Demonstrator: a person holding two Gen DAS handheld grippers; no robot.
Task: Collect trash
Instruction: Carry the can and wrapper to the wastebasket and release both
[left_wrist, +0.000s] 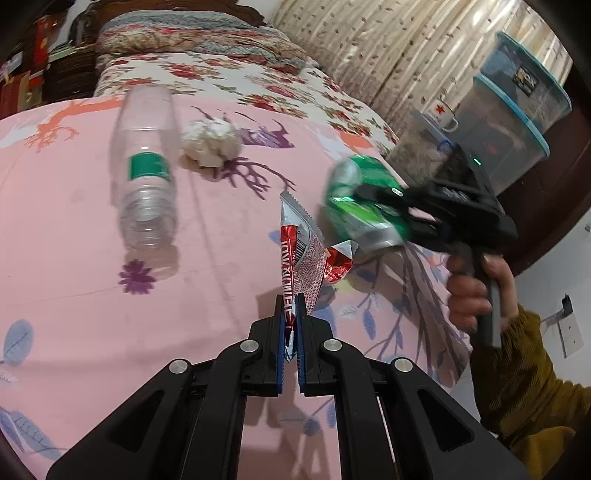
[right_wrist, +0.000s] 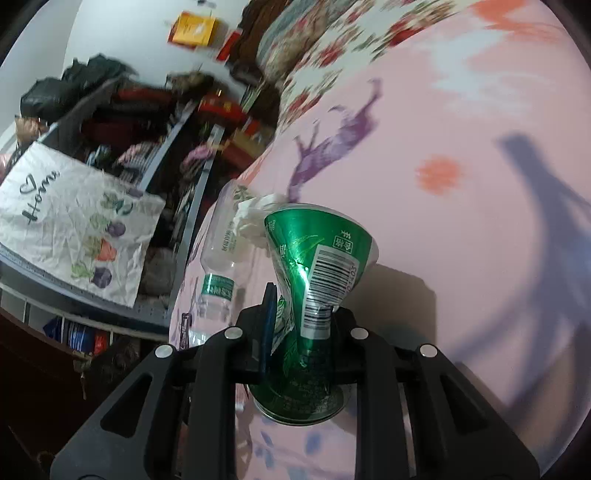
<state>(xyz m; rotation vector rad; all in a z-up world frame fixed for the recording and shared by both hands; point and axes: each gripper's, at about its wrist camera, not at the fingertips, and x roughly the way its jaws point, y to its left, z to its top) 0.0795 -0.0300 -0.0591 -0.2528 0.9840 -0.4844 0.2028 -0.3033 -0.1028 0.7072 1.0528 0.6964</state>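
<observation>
— Left gripper (left_wrist: 290, 314)?
— Clamped on a red wrapper (left_wrist: 301, 254), over the pink sheet (left_wrist: 92, 295).
— Right gripper (right_wrist: 301, 314)?
— A crushed green can (right_wrist: 317, 266) is pinched; bottle (left_wrist: 146, 181) and tissue (left_wrist: 211, 142) lie beyond the wrapper.

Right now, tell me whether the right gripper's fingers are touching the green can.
Touching. The right wrist view shows the right gripper with its fingers pressed into the green can, whose middle is pinched narrow between them.

Open pink bedspread (left_wrist: 92, 314) left of bottle (left_wrist: 146, 177)
</observation>
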